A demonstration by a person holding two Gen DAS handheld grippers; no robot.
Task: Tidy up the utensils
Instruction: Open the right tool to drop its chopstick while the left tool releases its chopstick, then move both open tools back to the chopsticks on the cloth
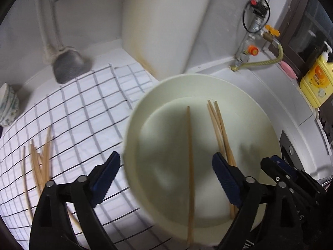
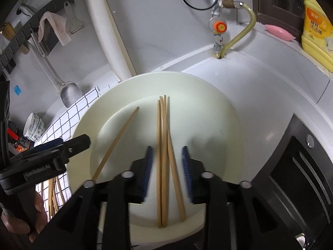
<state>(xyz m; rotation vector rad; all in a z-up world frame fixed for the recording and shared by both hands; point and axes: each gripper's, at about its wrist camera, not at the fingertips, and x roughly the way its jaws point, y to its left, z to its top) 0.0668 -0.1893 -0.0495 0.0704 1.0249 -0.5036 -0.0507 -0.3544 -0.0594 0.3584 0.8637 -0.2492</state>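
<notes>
A cream plate (image 2: 218, 112) fills the centre of both views, sitting on a white bench (image 2: 270, 83). On it lie a bundle of wooden chopsticks (image 2: 164, 145) and, to their left, a single chopstick (image 2: 118, 139). The right tongs (image 2: 166, 173) are partly spread around the bundle, their pads clear of it. The left tongs (image 1: 164, 179) are spread wide, straddling the single chopstick without touching it. More loose chopsticks (image 1: 39, 166) lie on a checked cloth (image 1: 83, 114) at lower left. A yellow bottle (image 2: 318, 29) stands upper right.
</notes>
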